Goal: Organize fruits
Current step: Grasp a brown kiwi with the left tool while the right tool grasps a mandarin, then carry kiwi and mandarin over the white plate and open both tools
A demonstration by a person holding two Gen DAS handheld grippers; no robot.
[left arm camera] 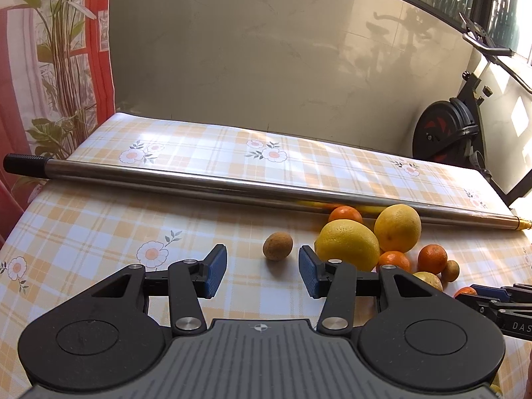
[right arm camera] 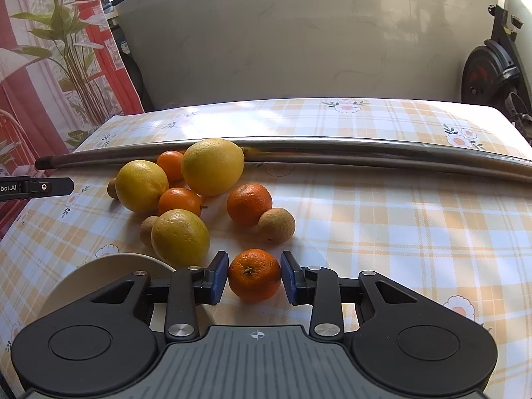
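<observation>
While we hold both tools low over the checked tablecloth (right arm camera: 382, 226), our right gripper (right arm camera: 254, 277) brackets a small tangerine (right arm camera: 254, 274), its blue pads (right arm camera: 219, 277) narrowed to the fruit's sides and seemingly touching it, though we cannot tell how firmly it is clamped. A pale plate rim (right arm camera: 109, 272) sits just left of that tool. Our left gripper (left arm camera: 262, 271) stands wide apart, empty, with a small brown fruit (left arm camera: 277, 246) resting on the cloth just beyond the gap between its pads.

Behind these lies the pile: a yellow-green citrus (right arm camera: 180, 237), a second tangerine (right arm camera: 249, 203) touching a brown round fruit (right arm camera: 276, 225), a lemon (right arm camera: 141, 186), and a larger lemon (right arm camera: 212, 166) against a long metal pole (right arm camera: 382, 149) that crosses the table.

Lettering on the tools reads "bot.AI" on the left one, seen from the right wrist view, and "DAS" on the right one, seen from the left; both are cut off. An exercise bike (left arm camera: 445, 129) stands by the far wall.
</observation>
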